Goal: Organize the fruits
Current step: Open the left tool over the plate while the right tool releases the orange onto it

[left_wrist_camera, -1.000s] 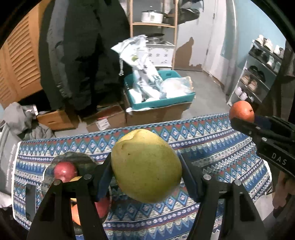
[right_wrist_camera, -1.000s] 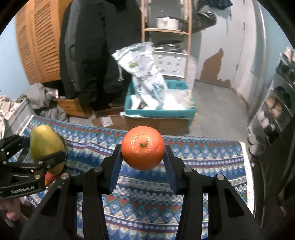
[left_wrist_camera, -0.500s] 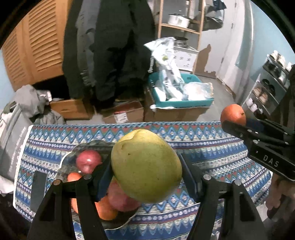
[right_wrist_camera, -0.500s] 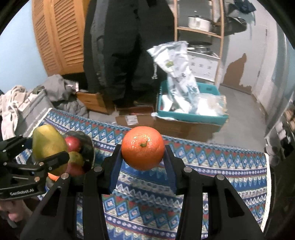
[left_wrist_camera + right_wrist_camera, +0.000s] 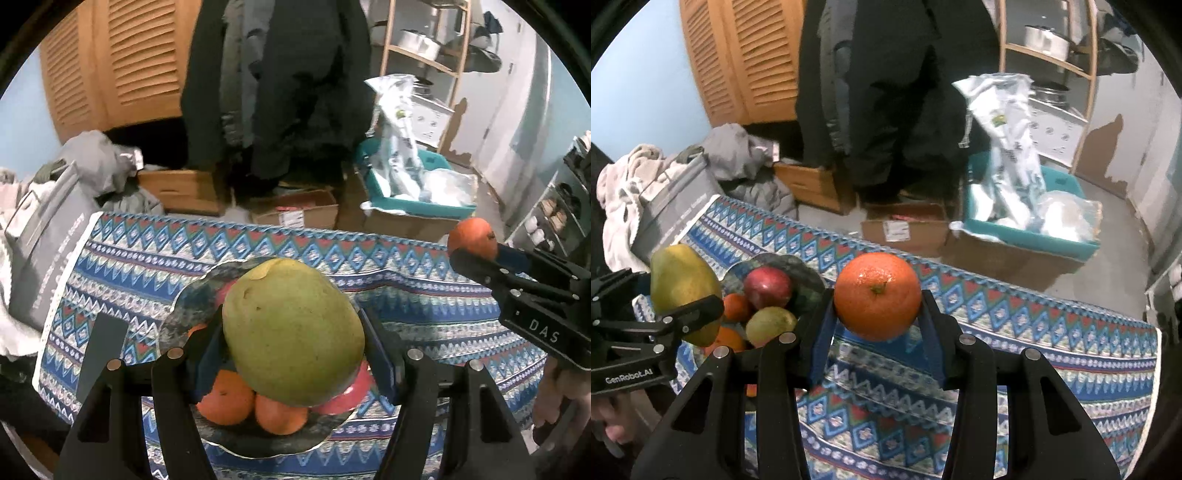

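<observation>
Blue-and-red zigzag patterned cloth (image 5: 424, 314) covers the table, running edge to edge. On it sits a dark scalloped plate (image 5: 192, 306) holding oranges (image 5: 225, 400), a red apple (image 5: 767, 288) and a small green fruit (image 5: 771, 325). Left gripper (image 5: 293, 341) clamps a big yellow-green mango (image 5: 293, 338) right above the plate. Right gripper (image 5: 877, 314) is closed on an orange (image 5: 877, 295), held above the cloth, to the right of the plate. Behind the table: wooden louvred doors (image 5: 122, 62), dark coats (image 5: 291, 85) hanging, cardboard boxes (image 5: 295, 214) on the floor, a teal bin (image 5: 1030, 225) stuffed with plastic bags, a wooden shelf (image 5: 1049, 48) with metal pots, a grey bag (image 5: 48, 251) and heaped clothes at left, a shoe rack (image 5: 557, 206) at far right.
</observation>
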Tool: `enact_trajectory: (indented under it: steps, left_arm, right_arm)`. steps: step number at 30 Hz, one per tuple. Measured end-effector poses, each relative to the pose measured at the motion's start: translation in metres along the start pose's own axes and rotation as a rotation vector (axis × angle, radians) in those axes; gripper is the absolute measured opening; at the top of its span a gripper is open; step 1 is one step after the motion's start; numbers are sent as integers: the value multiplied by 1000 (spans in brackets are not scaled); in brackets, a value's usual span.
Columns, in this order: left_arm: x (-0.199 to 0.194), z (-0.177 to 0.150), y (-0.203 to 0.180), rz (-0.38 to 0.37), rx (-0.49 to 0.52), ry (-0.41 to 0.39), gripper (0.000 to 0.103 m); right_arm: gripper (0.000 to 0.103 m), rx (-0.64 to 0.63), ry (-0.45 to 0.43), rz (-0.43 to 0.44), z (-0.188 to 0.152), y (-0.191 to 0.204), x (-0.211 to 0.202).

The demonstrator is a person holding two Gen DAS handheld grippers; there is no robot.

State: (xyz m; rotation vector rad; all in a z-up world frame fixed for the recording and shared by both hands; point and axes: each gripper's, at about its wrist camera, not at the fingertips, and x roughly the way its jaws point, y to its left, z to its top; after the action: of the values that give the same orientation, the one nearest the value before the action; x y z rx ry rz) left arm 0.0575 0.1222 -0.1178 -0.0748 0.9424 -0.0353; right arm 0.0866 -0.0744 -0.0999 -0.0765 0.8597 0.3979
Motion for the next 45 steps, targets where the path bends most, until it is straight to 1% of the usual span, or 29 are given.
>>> enact_trajectory:
  steps: [7, 13, 16, 22, 31, 33, 36, 39, 45]
  left_arm:
    - [10, -8, 25, 29, -34, 24, 70]
    - [32, -15, 46, 48, -70, 81, 70]
    - [41, -19, 51, 62, -74, 103, 70]
    - [56, -23, 58, 68, -82, 143, 70]
    - [77, -30, 62, 78, -94, 220, 69]
    - [75, -30, 63, 77, -97, 199, 69]
    - [71, -27, 61, 122, -70, 170, 69]
    - [70, -27, 64, 106, -90, 181, 69]
    - [63, -27, 69, 101, -106, 181, 69]
  right_arm:
    - [43, -16, 32, 34, 5, 22, 22]
    - [43, -28, 70, 59, 7, 37, 44]
    - [43, -38, 94, 66, 5, 44, 55]
    - [43, -40, 138, 87, 1, 49, 74]
    - [43, -46, 165, 105, 1, 55, 88]
    - [43, -48, 170, 111, 2, 56, 90]
    - [44, -46, 177, 118, 1, 57, 94]
    - [44, -43, 184, 132, 1, 58, 96]
    - [45, -50, 206, 149, 0, 62, 100]
